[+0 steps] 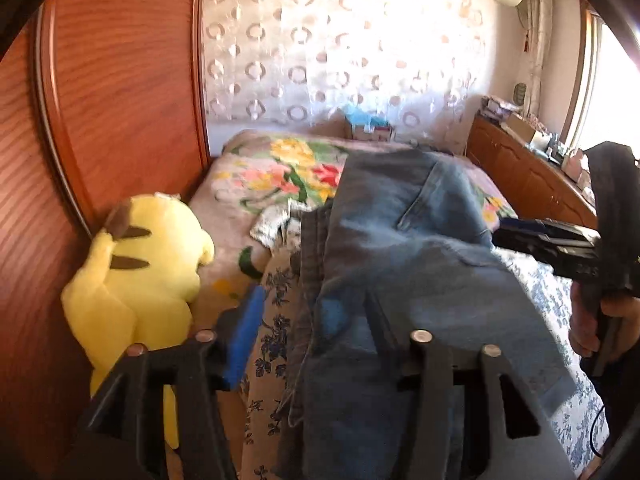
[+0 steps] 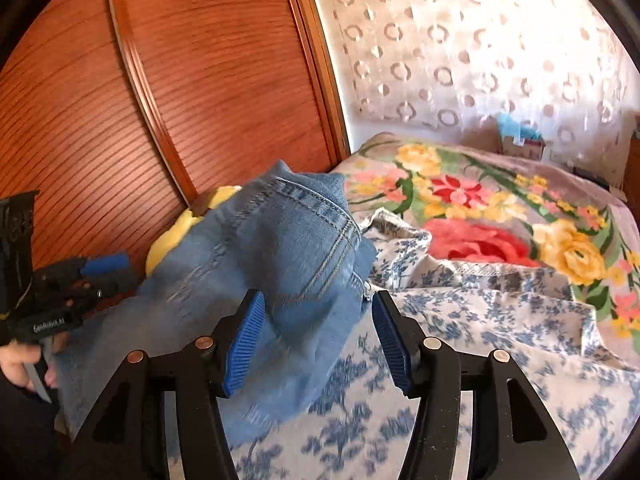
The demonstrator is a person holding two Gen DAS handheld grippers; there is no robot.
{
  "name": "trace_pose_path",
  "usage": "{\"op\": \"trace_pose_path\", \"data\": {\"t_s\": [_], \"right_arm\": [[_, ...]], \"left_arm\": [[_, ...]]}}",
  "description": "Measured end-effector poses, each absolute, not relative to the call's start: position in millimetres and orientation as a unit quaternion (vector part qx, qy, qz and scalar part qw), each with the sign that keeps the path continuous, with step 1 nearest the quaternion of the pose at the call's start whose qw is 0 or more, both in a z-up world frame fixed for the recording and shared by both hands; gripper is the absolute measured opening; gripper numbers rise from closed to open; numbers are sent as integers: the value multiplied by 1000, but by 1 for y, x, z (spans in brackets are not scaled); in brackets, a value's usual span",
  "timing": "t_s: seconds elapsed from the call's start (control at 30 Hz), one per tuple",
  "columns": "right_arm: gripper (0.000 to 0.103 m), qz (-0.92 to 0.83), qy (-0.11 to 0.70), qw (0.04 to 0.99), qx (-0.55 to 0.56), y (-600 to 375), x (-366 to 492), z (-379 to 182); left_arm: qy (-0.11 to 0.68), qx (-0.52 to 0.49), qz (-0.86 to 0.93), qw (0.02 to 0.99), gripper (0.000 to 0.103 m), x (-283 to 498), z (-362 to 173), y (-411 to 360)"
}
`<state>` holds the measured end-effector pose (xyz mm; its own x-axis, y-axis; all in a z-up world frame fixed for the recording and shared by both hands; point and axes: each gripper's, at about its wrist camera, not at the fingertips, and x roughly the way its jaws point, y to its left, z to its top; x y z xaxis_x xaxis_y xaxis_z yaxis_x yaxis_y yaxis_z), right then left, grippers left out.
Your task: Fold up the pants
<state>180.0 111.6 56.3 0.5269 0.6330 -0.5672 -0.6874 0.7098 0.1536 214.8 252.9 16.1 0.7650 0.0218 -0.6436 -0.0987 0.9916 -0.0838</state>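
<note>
Both grippers, left gripper [image 1: 320, 344] and right gripper [image 2: 318, 336], stand spread around the jeans [image 2: 280, 248], gripping nothing; advise pinching matching edges evenly before folding.

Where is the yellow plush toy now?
In the left wrist view the yellow plush toy sits at the left, against the wooden wardrobe, beside the jeans on the bed.

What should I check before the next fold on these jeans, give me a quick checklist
1. Right gripper open: ok, pads apart around the denim edge.
2. Left gripper open or shut: cannot tell, the jeans cover its right finger.
3. Jeans flat on the bed: not ok, bunched and draped over the left gripper.
4. Yellow plush toy beside the jeans: cannot tell whether they touch.
5. Blue floral sheet smooth: not ok, rumpled.
6. Waistband located: cannot tell.
</note>
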Motion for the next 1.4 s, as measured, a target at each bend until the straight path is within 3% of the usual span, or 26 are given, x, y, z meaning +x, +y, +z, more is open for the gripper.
{"op": "trace_pose_path", "data": {"t_s": [0.07,0.1,0.3,0.43,0.57,0.83,1.4], "right_arm": [[58,374,293,879,-46,96,153,63],[58,371,286,882,-48,87,133,63],[59,324,246,913,-47,28,35,68],[69,293,222,929,-42,-7,-25,71],[85,270,203,940,-43,-28,-74,73],[86,222,173,959,-26,-62,-154,69],[86,190,172,966,-19,-68,-212,56]], "left_arm": [[326,-48,34,944,73,208,30,246],[314,-44,32,948,77,201,36,240],[269,-24,6,963,86,163,54,190],[249,-13,-17,968,91,138,58,151],[239,-5,-37,970,93,119,60,112],[229,-2,-53,972,94,89,60,61],[245,7,-21,969,94,50,49,24]]}}
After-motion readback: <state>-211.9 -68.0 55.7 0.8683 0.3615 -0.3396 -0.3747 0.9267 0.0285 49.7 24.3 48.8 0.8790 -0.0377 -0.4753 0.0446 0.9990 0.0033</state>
